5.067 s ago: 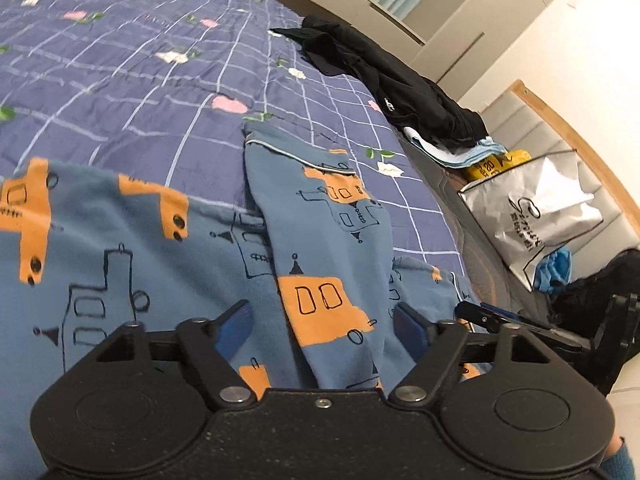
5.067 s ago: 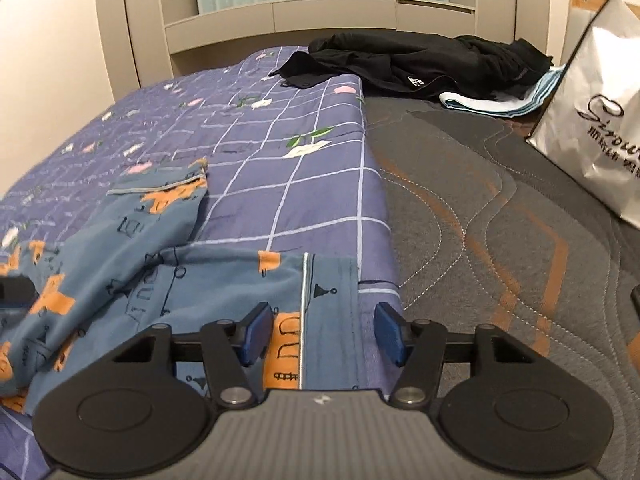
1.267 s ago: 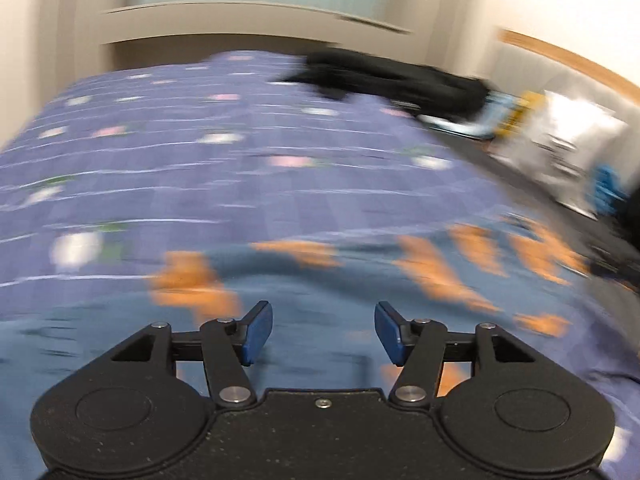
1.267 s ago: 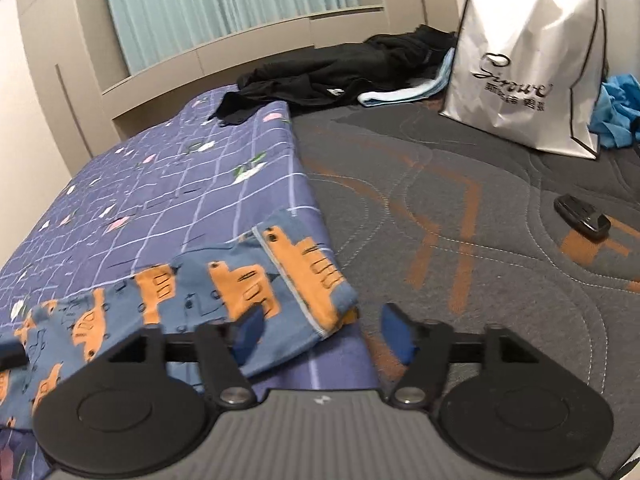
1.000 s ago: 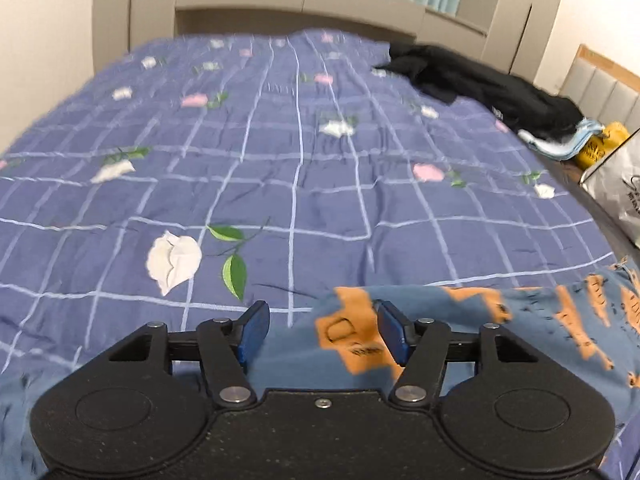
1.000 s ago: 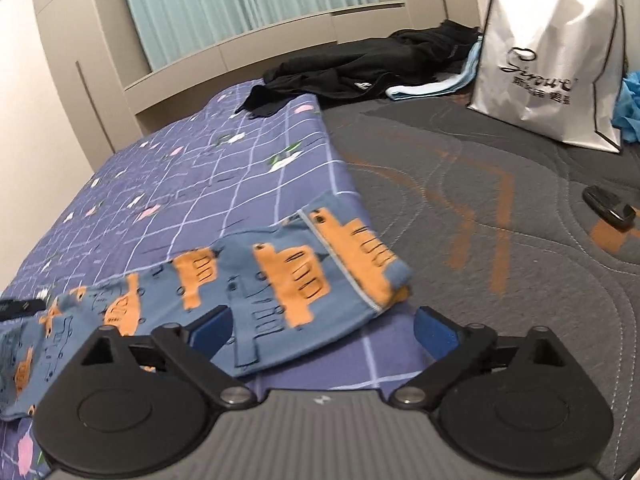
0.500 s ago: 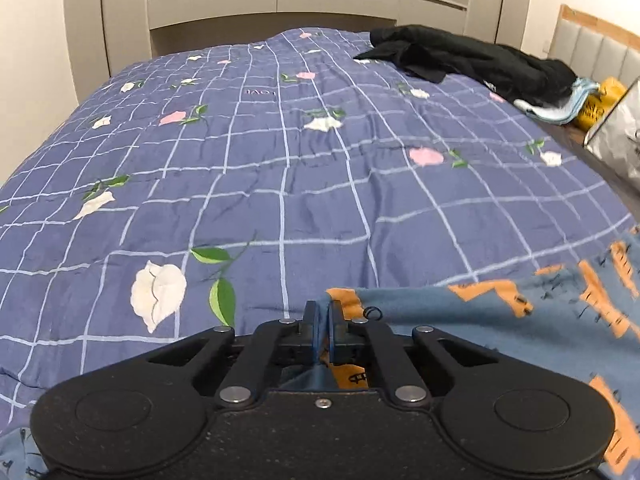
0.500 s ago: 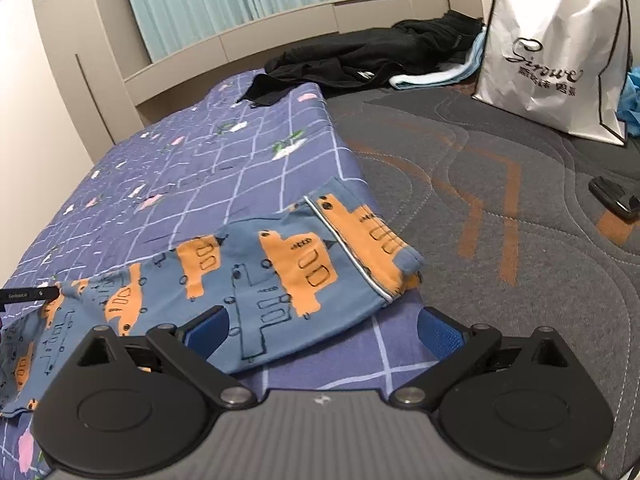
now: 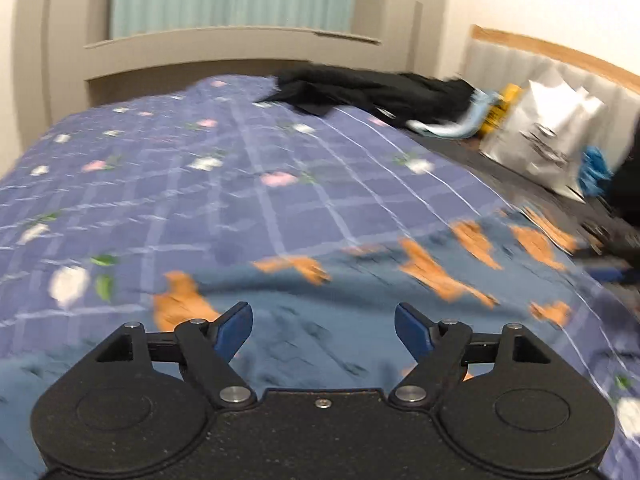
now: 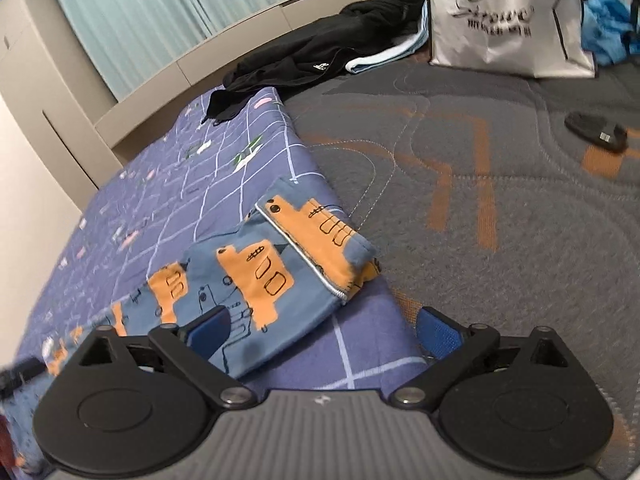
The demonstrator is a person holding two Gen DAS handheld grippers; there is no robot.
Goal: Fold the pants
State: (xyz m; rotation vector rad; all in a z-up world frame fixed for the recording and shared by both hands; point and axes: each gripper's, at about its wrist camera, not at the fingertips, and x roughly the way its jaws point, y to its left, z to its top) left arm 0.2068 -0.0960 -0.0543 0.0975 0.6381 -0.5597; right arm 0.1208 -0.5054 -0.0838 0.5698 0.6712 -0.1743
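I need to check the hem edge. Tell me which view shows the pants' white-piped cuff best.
The right wrist view: the cuff lies sharp and well lit on the quilt, its white piping clear. The left wrist view is motion-blurred; the pants show there only as smeared blue and orange, with no piping discernible.

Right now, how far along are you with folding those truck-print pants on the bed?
Partly done. The pants already lie as a flat strip on the purple quilt, with layers stacked at the cuff end. Nothing is in hand: the left gripper is opening above the fabric, and the right gripper stands wide, just starting to close, pinching nothing. Still left, probably: folding that long strip into a compact bundle.
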